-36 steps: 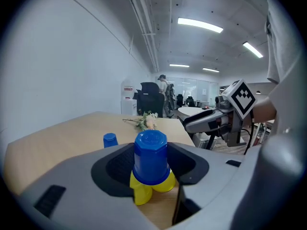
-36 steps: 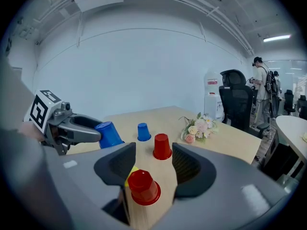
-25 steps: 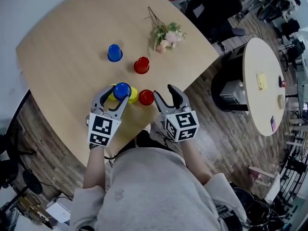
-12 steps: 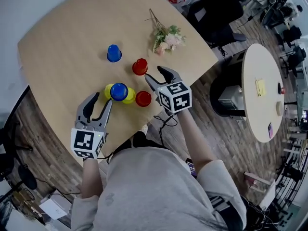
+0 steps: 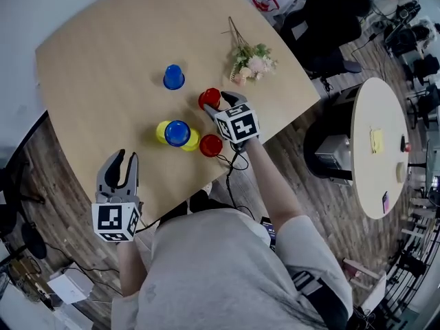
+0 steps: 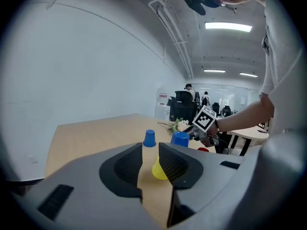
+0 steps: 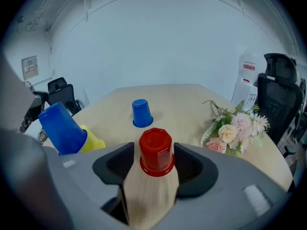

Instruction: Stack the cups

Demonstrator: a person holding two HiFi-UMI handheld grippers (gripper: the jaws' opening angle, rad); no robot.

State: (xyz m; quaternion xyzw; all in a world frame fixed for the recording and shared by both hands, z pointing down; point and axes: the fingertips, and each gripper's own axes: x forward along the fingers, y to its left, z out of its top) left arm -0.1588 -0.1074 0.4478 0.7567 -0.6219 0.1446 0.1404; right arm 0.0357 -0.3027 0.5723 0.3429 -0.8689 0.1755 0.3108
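Note:
Upside-down cups stand on the wooden table (image 5: 103,60). One red cup (image 5: 208,97) (image 7: 156,151) sits between the jaws of my right gripper (image 5: 218,104) (image 7: 156,153), which is open around it. A blue cup (image 5: 177,133) (image 7: 62,128) rests tilted on yellow cups (image 5: 161,130) (image 7: 92,141). A second red cup (image 5: 211,145) stands nearer me, and a lone blue cup (image 5: 174,77) (image 6: 149,138) farther off. My left gripper (image 5: 124,160) (image 6: 150,152) hangs at the near table edge. Its jaws have just been closing and hold nothing; a narrow gap still shows.
A bunch of artificial flowers (image 5: 253,59) (image 7: 235,128) lies at the table's far right. Beyond the table's edge are a wood floor, a round white table (image 5: 378,136) and a black office chair (image 5: 323,19).
My left gripper has drawn back from the blue cup toward the near edge and its jaws have narrowed. My right gripper has moved forward, past the near red cup, to the far one.

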